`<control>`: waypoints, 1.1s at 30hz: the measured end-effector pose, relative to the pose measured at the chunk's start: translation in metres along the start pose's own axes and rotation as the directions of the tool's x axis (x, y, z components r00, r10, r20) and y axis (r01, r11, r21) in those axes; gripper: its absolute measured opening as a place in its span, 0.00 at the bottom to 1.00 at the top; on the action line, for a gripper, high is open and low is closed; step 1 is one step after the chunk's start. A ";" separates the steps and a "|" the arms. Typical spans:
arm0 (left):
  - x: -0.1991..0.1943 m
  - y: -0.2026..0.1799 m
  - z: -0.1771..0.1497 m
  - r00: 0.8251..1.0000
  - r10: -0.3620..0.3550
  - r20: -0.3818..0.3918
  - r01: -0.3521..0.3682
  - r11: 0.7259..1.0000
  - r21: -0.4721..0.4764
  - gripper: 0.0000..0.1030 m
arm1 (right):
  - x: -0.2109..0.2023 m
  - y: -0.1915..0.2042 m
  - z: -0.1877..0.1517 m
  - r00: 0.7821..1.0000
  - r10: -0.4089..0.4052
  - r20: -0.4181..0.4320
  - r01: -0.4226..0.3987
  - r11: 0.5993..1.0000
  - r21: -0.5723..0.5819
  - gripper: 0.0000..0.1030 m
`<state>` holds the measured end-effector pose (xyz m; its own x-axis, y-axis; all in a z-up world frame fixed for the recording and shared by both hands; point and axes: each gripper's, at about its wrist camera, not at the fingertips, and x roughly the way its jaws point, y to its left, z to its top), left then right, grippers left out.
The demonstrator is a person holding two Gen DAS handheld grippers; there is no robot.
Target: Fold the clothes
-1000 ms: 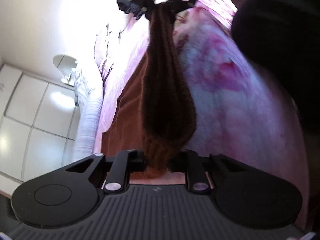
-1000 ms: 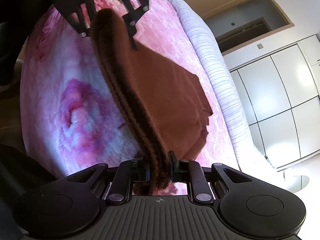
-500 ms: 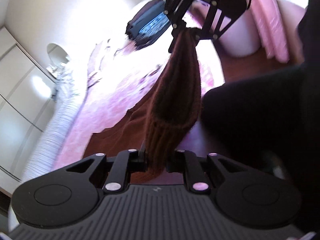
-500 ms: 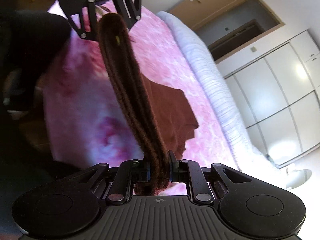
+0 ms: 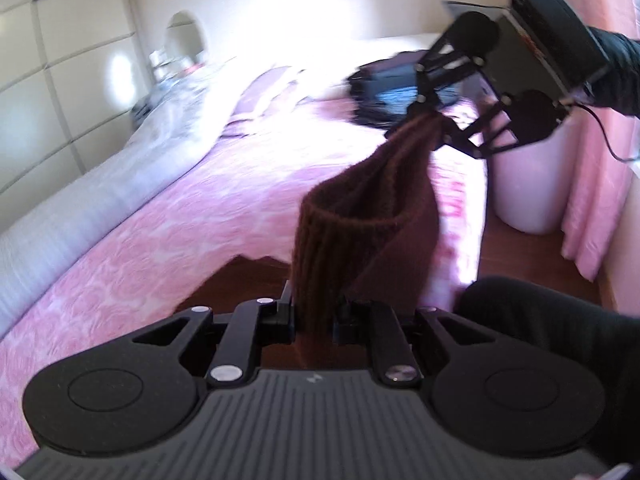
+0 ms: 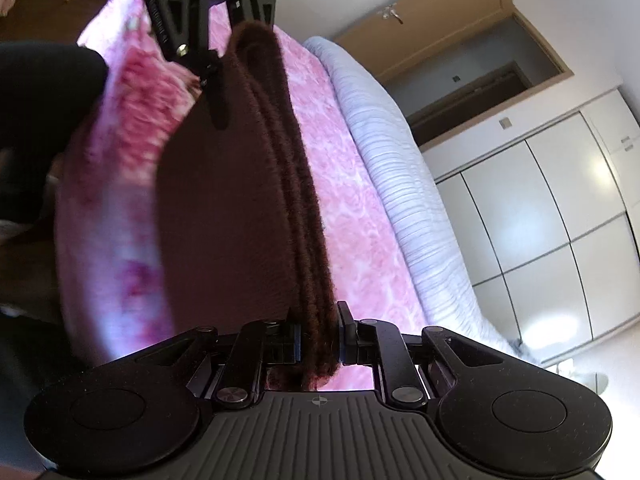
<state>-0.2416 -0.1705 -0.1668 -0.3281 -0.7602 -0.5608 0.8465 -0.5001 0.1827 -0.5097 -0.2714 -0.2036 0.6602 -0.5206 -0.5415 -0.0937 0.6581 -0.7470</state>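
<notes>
Above the pink bed (image 5: pixel 168 240), a brown sweater (image 5: pixel 360 220) is stretched between 2 grippers; it is clamped by the left gripper (image 5: pixel 314 320) and by the right gripper (image 6: pixel 318 336).

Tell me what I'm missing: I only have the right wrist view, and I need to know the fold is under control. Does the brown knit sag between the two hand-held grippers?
Observer: Yes. In the left wrist view the brown knit droops in an open loop between the left hand-held gripper and the right hand-held gripper.
Operator: Anything else lying on the bed?
Observer: A dark folded pile sits at the far end of the pink bedspread.
Operator: What's beyond the bed's edge on that side?
Observer: A white round container stands on the wooden floor, beside a pink curtain.
</notes>
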 end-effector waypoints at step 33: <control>0.142 0.192 -0.091 0.994 0.029 -0.103 -0.089 0.749 -0.657 0.31 | 0.259 -0.129 -0.089 0.981 0.179 -0.075 -0.097 0.788 0.608 0.35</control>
<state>-0.0879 -0.3367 -0.2850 -0.2589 -0.7277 -0.6352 0.9385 -0.0340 -0.3435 -0.3927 -0.5399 -0.2818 0.5751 -0.4337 -0.6936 0.3147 0.9000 -0.3018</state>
